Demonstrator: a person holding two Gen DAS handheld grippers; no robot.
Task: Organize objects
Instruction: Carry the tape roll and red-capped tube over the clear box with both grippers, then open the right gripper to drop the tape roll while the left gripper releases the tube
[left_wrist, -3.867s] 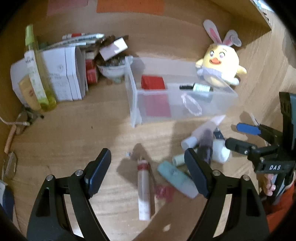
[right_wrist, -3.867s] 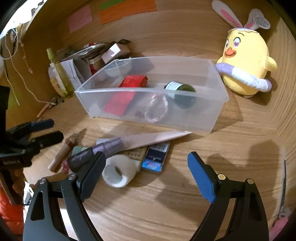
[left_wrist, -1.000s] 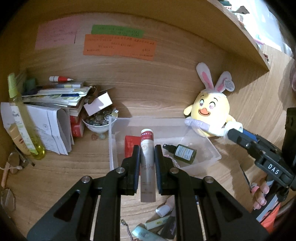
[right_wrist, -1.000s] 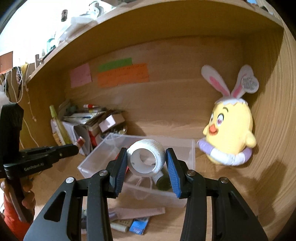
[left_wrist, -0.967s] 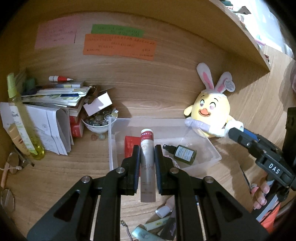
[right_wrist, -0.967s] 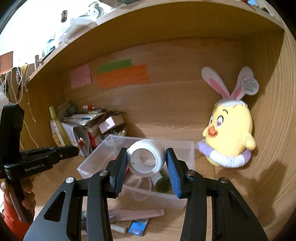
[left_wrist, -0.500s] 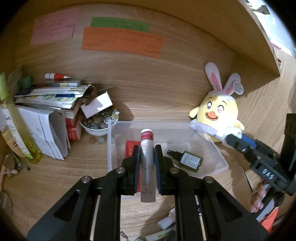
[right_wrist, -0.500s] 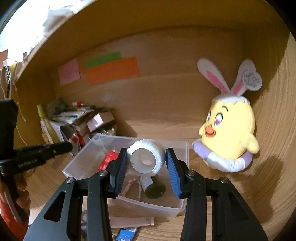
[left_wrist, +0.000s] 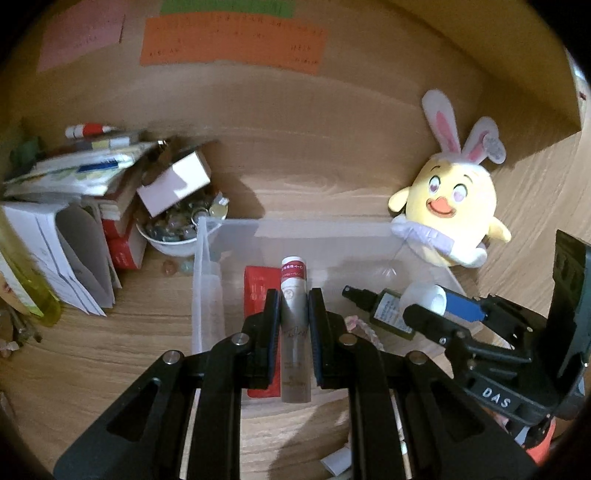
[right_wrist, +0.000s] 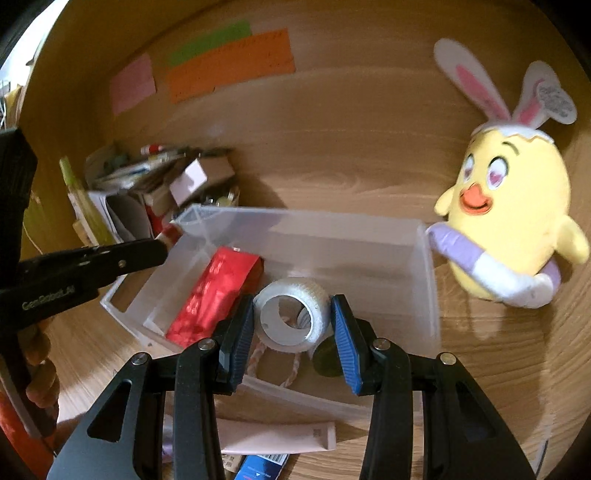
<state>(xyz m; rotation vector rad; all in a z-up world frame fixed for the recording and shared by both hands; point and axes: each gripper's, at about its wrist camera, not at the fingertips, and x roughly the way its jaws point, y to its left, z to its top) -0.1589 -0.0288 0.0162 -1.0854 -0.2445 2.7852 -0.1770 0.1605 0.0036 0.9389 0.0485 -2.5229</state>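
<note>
My left gripper is shut on a slim tube with a red-and-white cap, held over the clear plastic bin. My right gripper is shut on a white tape roll, also over the bin. Inside the bin lie a red packet, a dark green spray bottle and a braided bracelet. The right gripper shows in the left wrist view, the left gripper in the right wrist view.
A yellow chick plush with bunny ears stands right of the bin. Stacked papers, boxes and a bowl of small items crowd the left. A yellow-green bottle stands far left. A pink tube lies in front of the bin.
Both grippers have moved forward and down toward the bin, each still holding its object. The bin looks larger and closer in both views.
</note>
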